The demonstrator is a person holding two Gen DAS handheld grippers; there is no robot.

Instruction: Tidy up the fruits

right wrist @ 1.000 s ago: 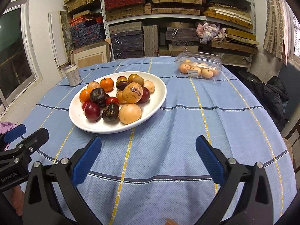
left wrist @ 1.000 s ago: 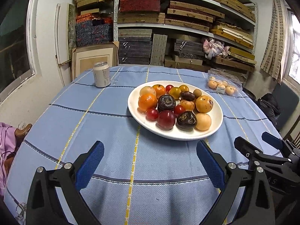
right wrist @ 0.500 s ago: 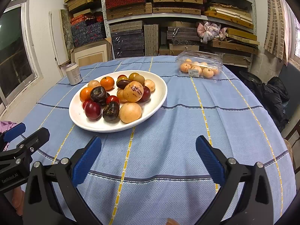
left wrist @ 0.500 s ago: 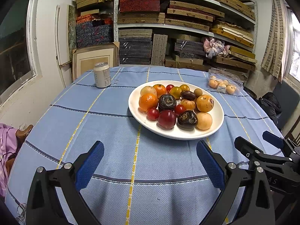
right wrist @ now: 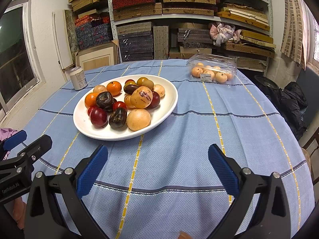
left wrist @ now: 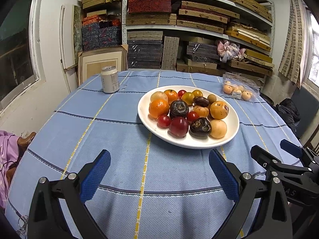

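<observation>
A white oval plate (left wrist: 232, 117) (right wrist: 171, 103) on the blue tablecloth holds several fruits: oranges (left wrist: 159, 108), red plums (left wrist: 178, 126), dark purple fruits (left wrist: 200, 127) and tan round fruits (right wrist: 138, 119). A clear plastic box of peach-coloured fruits (right wrist: 212, 70) (left wrist: 239, 89) stands behind the plate to the right. My left gripper (left wrist: 159, 157) is open and empty, near the table's front edge, short of the plate. My right gripper (right wrist: 157, 157) is open and empty, to the right of the plate's front.
A drink can (left wrist: 109, 79) (right wrist: 78, 78) stands at the far left of the table. Shelves of stacked boxes (left wrist: 179, 20) fill the back wall. A dark bag (right wrist: 293, 101) lies on a seat to the right. A window (left wrist: 14, 45) is on the left.
Both grippers have moved slightly forward toward the plate. Both stay open and empty.
</observation>
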